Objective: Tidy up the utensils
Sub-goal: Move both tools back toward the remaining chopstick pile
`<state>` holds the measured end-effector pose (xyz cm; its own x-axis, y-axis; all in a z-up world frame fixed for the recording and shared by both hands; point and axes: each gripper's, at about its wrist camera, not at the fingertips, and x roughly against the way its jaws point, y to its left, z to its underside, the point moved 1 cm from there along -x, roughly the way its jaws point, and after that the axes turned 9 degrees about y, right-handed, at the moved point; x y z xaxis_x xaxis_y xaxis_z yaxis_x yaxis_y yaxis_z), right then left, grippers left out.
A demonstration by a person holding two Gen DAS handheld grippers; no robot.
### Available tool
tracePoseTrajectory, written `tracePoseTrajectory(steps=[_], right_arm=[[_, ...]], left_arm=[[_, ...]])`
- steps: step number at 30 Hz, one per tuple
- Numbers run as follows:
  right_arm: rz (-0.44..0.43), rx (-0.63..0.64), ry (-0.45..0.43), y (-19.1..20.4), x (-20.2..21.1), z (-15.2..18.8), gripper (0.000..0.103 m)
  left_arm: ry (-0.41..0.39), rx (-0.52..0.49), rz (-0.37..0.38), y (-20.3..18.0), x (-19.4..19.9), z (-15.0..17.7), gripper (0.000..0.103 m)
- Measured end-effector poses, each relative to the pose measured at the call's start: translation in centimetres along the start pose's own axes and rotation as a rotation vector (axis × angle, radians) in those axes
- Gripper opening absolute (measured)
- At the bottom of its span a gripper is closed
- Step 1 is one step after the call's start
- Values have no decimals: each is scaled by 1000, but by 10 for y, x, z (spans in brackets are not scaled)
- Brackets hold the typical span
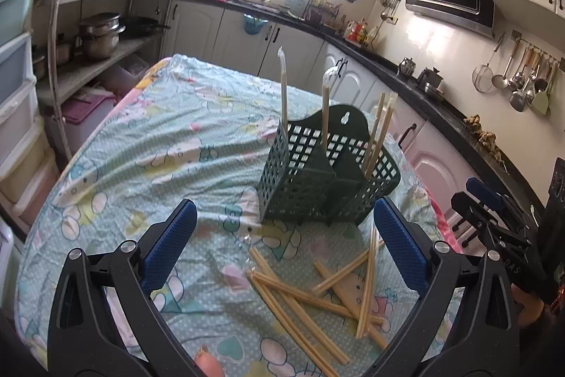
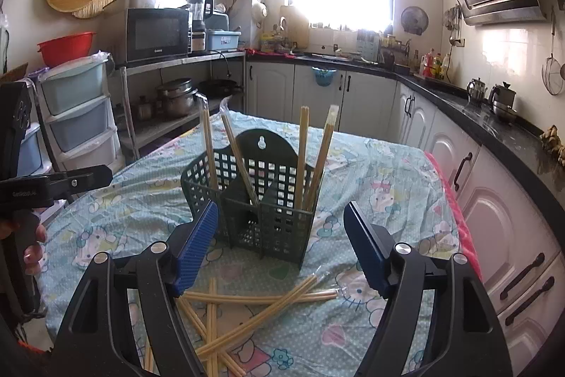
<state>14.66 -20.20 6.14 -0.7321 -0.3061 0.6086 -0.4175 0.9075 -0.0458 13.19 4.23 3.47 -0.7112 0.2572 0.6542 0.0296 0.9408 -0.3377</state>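
With both our left tool [image 1: 284, 242] and right tool [image 2: 280, 246] wide and empty, several chopsticks [image 2: 303, 158] stand in the basket [image 2: 268, 218] while a pile [image 1: 317, 292] waits on the tabletop [image 1: 141, 147].

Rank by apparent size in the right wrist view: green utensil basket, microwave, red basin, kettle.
1. green utensil basket, though it sits nearest the camera
2. microwave
3. red basin
4. kettle, smallest

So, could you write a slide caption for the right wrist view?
Open right gripper faces a green basket holding upright chopsticks; loose chopsticks lie on the tablecloth.
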Motion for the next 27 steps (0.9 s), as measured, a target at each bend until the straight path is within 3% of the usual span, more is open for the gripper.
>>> tracePoseTrajectory(steps=[16,27], right_arm=[[10,0,76,-7,-21,21,71],[19,-9,120,-11,-33,33,71]], left_arm=[[137,22,22,8,-28,32,92],[253,15,50,3,-53,53,64]])
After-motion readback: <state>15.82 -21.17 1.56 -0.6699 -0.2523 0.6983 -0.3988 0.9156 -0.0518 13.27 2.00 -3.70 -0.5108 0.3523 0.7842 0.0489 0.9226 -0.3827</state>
